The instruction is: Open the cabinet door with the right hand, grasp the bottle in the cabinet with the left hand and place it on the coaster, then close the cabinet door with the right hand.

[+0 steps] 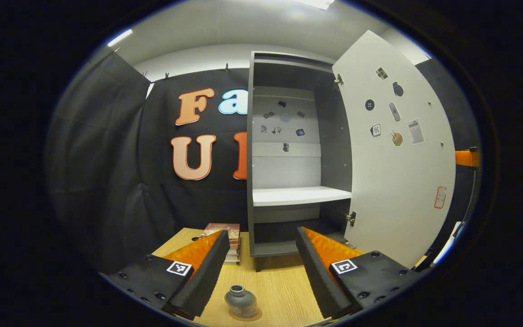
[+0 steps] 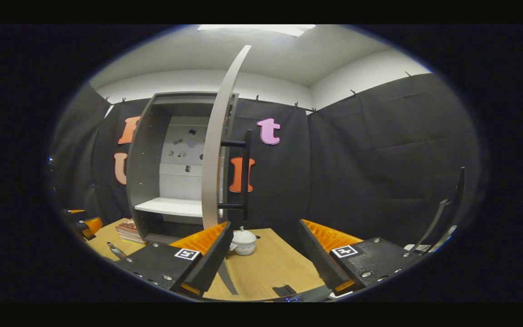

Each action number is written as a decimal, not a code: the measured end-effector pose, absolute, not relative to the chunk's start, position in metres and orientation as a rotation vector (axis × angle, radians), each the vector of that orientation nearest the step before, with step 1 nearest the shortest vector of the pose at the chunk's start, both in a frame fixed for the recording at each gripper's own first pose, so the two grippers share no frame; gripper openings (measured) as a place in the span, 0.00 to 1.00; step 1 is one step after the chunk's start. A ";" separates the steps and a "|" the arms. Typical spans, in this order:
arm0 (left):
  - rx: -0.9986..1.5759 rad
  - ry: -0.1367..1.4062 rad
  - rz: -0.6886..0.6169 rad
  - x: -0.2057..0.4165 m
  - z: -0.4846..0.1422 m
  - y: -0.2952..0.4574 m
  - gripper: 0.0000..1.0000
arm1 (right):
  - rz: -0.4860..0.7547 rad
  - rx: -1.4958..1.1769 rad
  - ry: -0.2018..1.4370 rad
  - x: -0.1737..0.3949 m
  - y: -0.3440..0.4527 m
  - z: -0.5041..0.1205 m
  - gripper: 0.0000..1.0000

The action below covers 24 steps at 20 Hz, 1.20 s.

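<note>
Cabinet door (image 1: 397, 150) swung wide open, bottle (image 1: 241, 302) on its coaster (image 1: 251, 315) on the surface (image 1: 284, 281) before the cabinet (image 1: 288, 150), left gripper (image 1: 261, 272) fingers wide above it, right gripper (image 2: 263, 256) fingers wide, empty, near the door handle (image 2: 245, 175)

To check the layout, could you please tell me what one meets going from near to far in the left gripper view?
Bottle on its coaster → books → cabinet shelf → stickers on the cabinet's back panel.
</note>
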<state>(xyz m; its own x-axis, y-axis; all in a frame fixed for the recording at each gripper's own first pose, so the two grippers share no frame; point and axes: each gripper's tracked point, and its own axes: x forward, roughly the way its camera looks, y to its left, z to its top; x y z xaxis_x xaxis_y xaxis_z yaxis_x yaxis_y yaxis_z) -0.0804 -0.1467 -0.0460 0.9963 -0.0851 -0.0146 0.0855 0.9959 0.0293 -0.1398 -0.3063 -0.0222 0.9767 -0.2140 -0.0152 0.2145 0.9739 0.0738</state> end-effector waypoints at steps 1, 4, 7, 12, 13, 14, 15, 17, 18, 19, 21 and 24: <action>0.027 0.009 -0.078 -0.079 -0.043 -0.144 0.96 | -0.198 0.081 -0.001 -0.139 -0.301 -0.017 0.89; 0.013 0.005 -0.046 -0.077 -0.037 -0.136 0.96 | -0.125 0.102 -0.012 -0.136 -0.280 -0.011 0.89; -0.001 0.015 -0.029 -0.079 -0.037 -0.129 0.96 | -0.010 0.140 -0.010 -0.128 -0.245 -0.008 0.88; 0.009 0.009 0.020 -0.086 -0.031 -0.109 0.96 | 0.162 0.163 -0.027 -0.104 -0.188 0.005 0.87; 0.007 0.011 0.027 -0.086 -0.031 -0.104 0.96 | 0.182 0.171 -0.029 -0.097 -0.180 0.008 0.94; 0.005 0.015 0.029 -0.085 -0.031 -0.102 0.96 | 0.207 0.181 -0.023 -0.090 -0.169 0.010 0.82; 0.001 0.016 0.030 -0.082 -0.031 -0.098 0.95 | 0.241 0.188 -0.014 -0.089 -0.156 0.008 0.78; -0.006 0.015 0.025 -0.074 -0.032 -0.089 0.96 | 0.289 0.218 -0.006 -0.082 -0.131 0.010 0.69; -0.006 0.011 0.024 -0.073 -0.030 -0.078 0.96 | 0.304 0.225 -0.004 -0.073 -0.118 0.012 0.62; -0.004 0.010 0.022 -0.066 -0.032 -0.072 0.96 | 0.312 0.232 -0.005 -0.064 -0.105 0.012 0.59; -0.006 0.000 0.012 -0.052 -0.030 -0.061 0.96 | 0.334 0.240 0.003 -0.044 -0.077 0.014 0.49; -0.007 -0.013 -0.020 -0.027 -0.027 -0.043 0.96 | 0.335 0.241 0.009 -0.010 -0.025 0.018 0.41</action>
<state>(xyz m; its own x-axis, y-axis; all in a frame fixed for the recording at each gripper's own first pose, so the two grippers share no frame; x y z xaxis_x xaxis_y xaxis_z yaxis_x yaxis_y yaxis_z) -0.0267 -0.0427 -0.0273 0.9997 -0.0198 0.0134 0.0199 0.9998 -0.0073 -0.0100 -0.0249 0.0182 0.9446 0.3267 0.0314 -0.3246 0.9161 0.2354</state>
